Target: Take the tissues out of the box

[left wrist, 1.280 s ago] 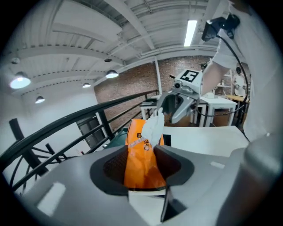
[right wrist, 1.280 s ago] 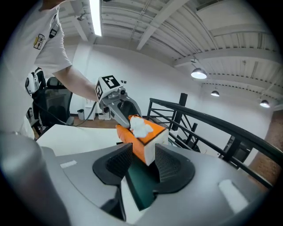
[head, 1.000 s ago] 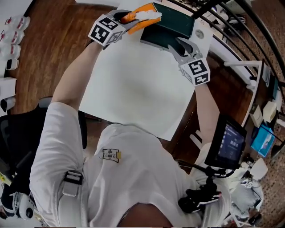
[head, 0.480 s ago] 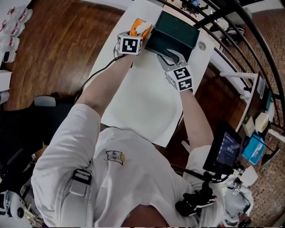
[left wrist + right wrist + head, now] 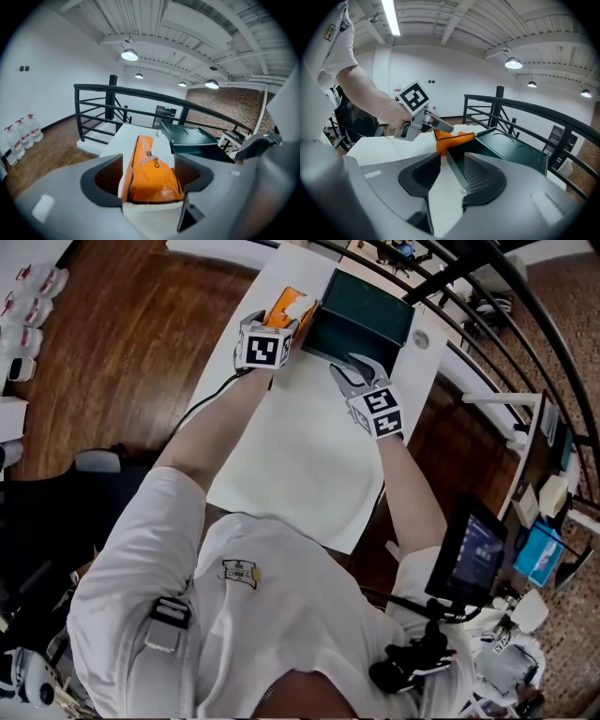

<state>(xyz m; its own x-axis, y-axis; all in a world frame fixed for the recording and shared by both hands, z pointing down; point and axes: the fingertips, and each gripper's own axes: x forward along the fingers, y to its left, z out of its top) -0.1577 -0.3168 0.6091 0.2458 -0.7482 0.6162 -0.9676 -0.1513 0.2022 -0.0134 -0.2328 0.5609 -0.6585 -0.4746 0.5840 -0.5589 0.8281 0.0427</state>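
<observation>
An orange tissue pack [image 5: 289,304] lies on the white table [image 5: 300,456], against the left side of the dark green box [image 5: 361,310]. A white tissue [image 5: 161,145] sticks out of the pack's top. My left gripper [image 5: 289,324] straddles the pack [image 5: 152,180]; its jaws are opening, and dark gaps show on both sides of the pack. My right gripper [image 5: 343,367] hovers at the box's near front edge. In the right gripper view its jaws [image 5: 451,161] stand a narrow gap apart, with only table between them. The box [image 5: 511,150] is open at the top.
A black railing [image 5: 487,296] runs behind the table's far edge. To the right stand a monitor [image 5: 473,549] and cluttered gear. Wooden floor [image 5: 122,334] lies left of the table, with water bottles [image 5: 21,133] by the wall. A cable [image 5: 202,404] hangs off the table's left edge.
The left gripper carried the orange pack from above the box's left end down onto the table beside it. Its jaws now stand wider. The right gripper stayed at the box's front.
</observation>
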